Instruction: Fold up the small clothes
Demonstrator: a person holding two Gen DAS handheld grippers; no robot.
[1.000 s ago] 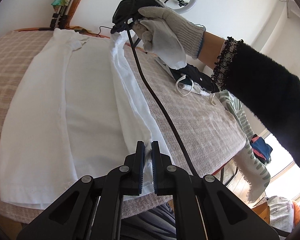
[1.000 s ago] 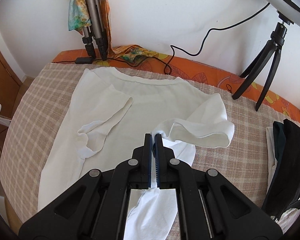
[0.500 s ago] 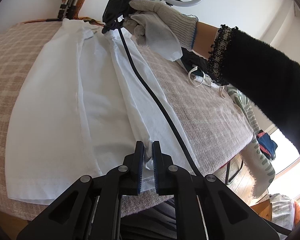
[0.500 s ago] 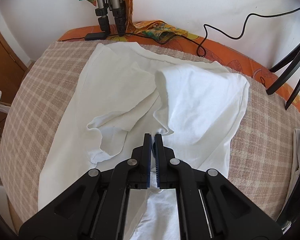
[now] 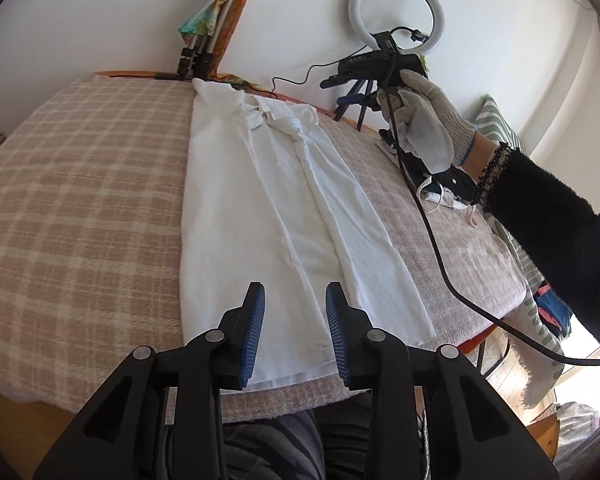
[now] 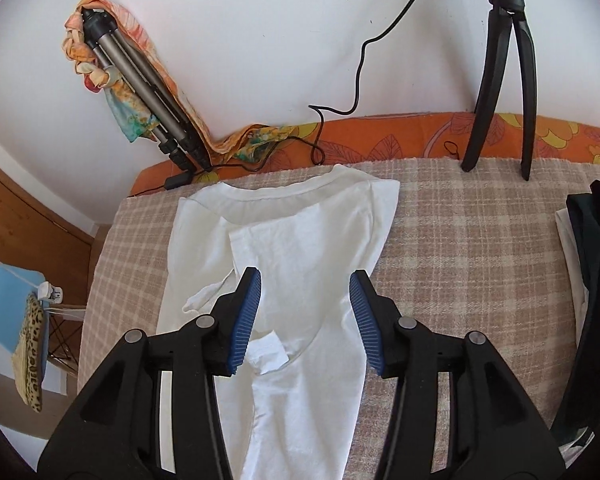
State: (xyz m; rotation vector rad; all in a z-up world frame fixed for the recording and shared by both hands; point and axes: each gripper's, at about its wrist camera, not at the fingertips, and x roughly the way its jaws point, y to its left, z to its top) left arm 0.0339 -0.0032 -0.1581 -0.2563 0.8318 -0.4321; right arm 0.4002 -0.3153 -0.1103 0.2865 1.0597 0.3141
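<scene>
A white T-shirt point(image 5: 296, 216) lies flat on the plaid-covered counter point(image 5: 80, 208), folded lengthwise into a long strip that runs from the upper centre of the left wrist frame down to its lower centre. In the right wrist frame the shirt point(image 6: 300, 264) fills the centre, collar toward the wall and both sleeves turned in over the body. The left gripper point(image 5: 294, 330) hangs above the hem with its fingers spread and nothing between them. The right gripper point(image 6: 306, 318) hovers over the shirt's middle, fingers spread wide and empty; a gloved hand point(image 5: 428, 120) holds it at the upper right of the left wrist frame. Dark folded clothes point(image 6: 592, 264) sit at the right edge.
</scene>
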